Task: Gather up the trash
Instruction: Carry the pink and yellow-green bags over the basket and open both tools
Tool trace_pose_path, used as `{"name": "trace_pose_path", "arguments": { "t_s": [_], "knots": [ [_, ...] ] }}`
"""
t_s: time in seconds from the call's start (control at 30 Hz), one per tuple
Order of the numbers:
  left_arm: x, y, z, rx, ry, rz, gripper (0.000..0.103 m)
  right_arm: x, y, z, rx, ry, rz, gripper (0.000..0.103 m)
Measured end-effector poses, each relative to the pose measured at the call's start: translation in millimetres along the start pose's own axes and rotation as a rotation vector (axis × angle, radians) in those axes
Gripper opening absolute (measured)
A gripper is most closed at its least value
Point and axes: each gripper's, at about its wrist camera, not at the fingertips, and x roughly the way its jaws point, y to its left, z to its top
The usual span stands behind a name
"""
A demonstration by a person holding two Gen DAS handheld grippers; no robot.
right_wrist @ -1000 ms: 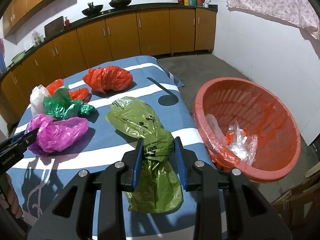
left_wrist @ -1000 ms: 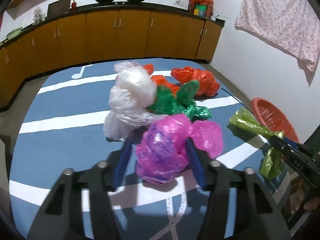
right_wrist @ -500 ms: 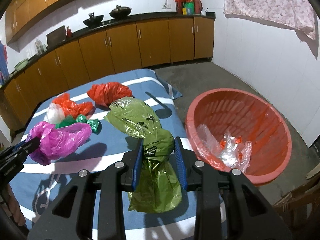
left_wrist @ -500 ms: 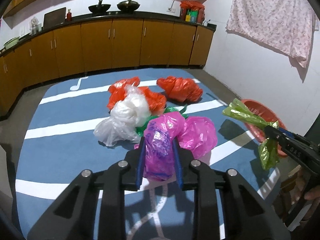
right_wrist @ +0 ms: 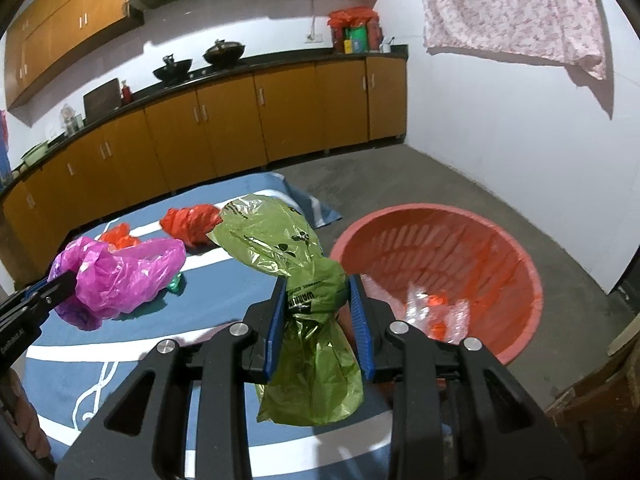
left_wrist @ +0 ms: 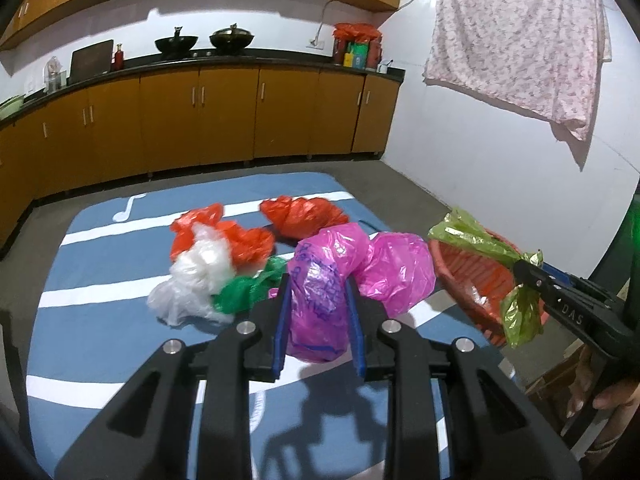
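Observation:
My left gripper is shut on a crumpled pink plastic bag, which hangs clear of the blue mat. The right gripper is shut on an olive-green plastic bag, also lifted, just left of the red basket. In the left wrist view the right gripper with the green bag shows at the right, over the basket. In the right wrist view the pink bag and left gripper show at the left. White, dark green and orange bags lie on the mat.
The red basket holds some clear and orange plastic scraps. Wooden cabinets line the far wall under a dark counter with two woks. A floral cloth hangs on the right wall. Bare concrete floor lies beyond the mat.
The left gripper closed on the pink bag and lifted it off the mat. Both grippers rose with their bags, and the green bag now hangs nearer the basket.

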Motion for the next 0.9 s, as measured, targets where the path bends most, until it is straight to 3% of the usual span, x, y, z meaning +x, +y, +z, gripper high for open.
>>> {"name": "trace_pose_path", "arguments": {
  "t_s": [0.47,0.9],
  "knots": [
    [7.6,-57.5,15.6,0.029,-0.036,-0.077,0.026,-19.1,-47.1,10.8,0.058,-0.067,-0.110,0.031],
    [38.4,-111.0,27.2,0.072,-0.029,-0.152,0.026,-22.7,-79.9,9.1,0.117,-0.080,-0.184,0.031]
  ]
}}
